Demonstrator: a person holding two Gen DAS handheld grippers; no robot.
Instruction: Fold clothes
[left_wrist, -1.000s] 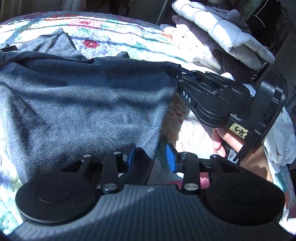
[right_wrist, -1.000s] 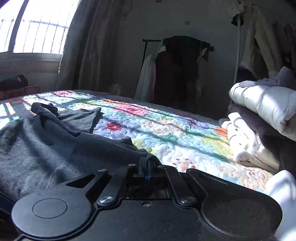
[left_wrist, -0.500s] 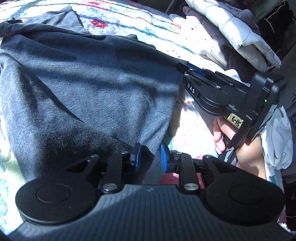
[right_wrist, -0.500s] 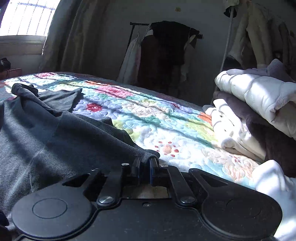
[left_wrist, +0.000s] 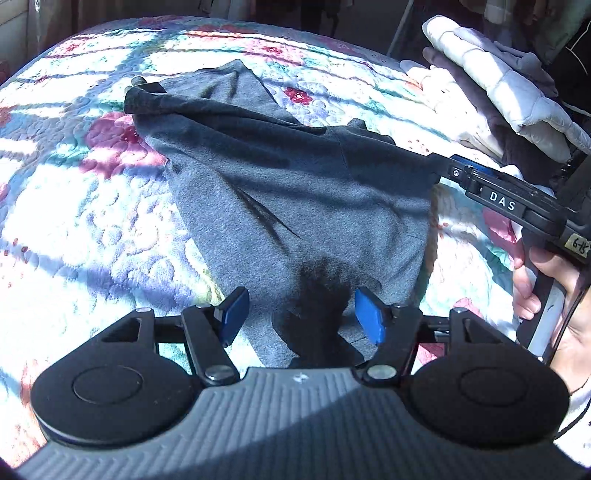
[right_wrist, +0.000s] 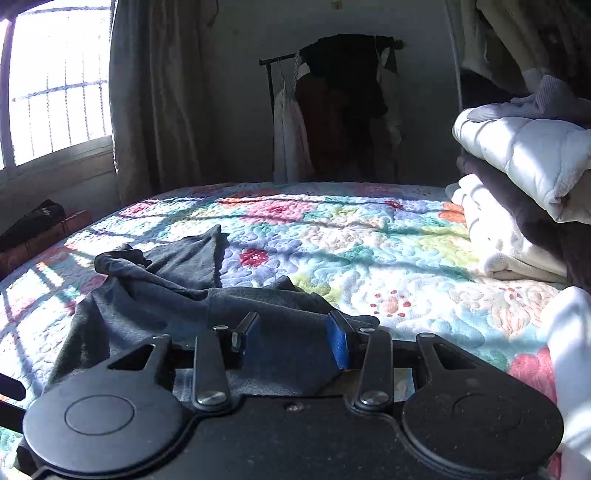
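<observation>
Dark grey knit garment (left_wrist: 295, 192) lies folded on the flower-quilted bed (left_wrist: 74, 206), just let go.

Both claws have just been opening: the left claw (left_wrist: 301, 314) and right claw (right_wrist: 291, 334) stand half-wide over the soft, matte cloth, pads clear. Best smooth the crease and square the near hem before the next fold. Folded white quilted bedding (right_wrist: 524, 155) sits stacked nearby.

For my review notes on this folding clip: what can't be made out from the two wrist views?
- Grey garment: its near hem is cut off by the left gripper body in the left wrist view, and by the right gripper in the right wrist view.
- Garment type: crumpled far end, cannot tell.
- Folded pile: cut off by the right edge in both views.
- Clothes rack: too dark.
</observation>
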